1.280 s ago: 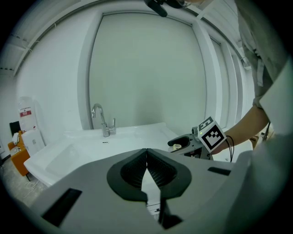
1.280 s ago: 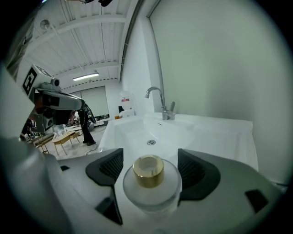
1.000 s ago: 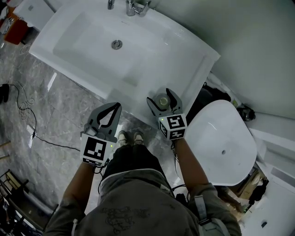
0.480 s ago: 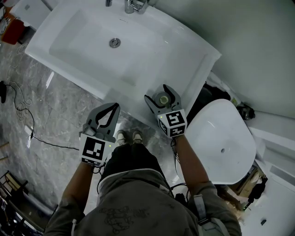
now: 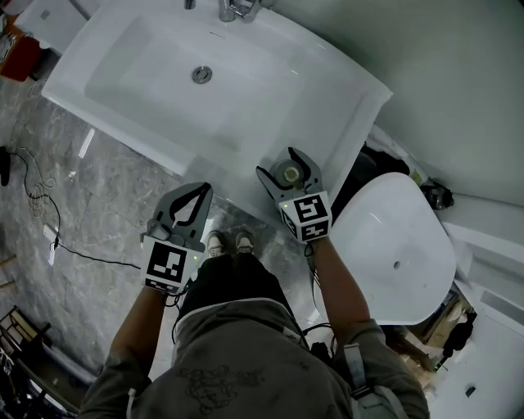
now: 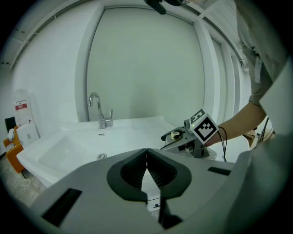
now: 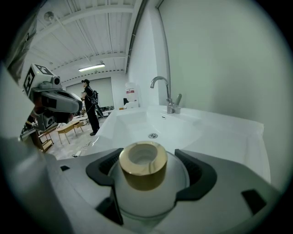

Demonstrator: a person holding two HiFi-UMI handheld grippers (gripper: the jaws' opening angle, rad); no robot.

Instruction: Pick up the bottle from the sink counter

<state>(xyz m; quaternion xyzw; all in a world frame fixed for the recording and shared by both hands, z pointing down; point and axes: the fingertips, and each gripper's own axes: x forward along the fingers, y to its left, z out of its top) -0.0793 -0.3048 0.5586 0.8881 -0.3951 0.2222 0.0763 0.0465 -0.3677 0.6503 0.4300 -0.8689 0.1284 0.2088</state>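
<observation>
A small white bottle (image 5: 288, 174) with a gold neck stands at the front right corner of the white sink counter (image 5: 352, 98). My right gripper (image 5: 286, 164) reaches over that corner, and its two jaws press against the bottle's round body on both sides. The right gripper view shows the bottle (image 7: 143, 165) upright between the dark pads (image 7: 198, 173). My left gripper (image 5: 197, 191) hangs over the floor in front of the counter, shut with nothing in it. Seen from the left gripper view, its jaws (image 6: 146, 153) meet at the tips, and the bottle (image 6: 175, 135) shows to the right.
The basin has a drain (image 5: 201, 74) and a chrome faucet (image 5: 237, 10) at the back. A white toilet (image 5: 393, 245) stands close on the right. A cable (image 5: 49, 217) lies on the grey marble floor at the left. A person (image 7: 89, 108) stands far off.
The right gripper with the bottle between its jaws has edged slightly toward the counter. The left gripper has hardly moved.
</observation>
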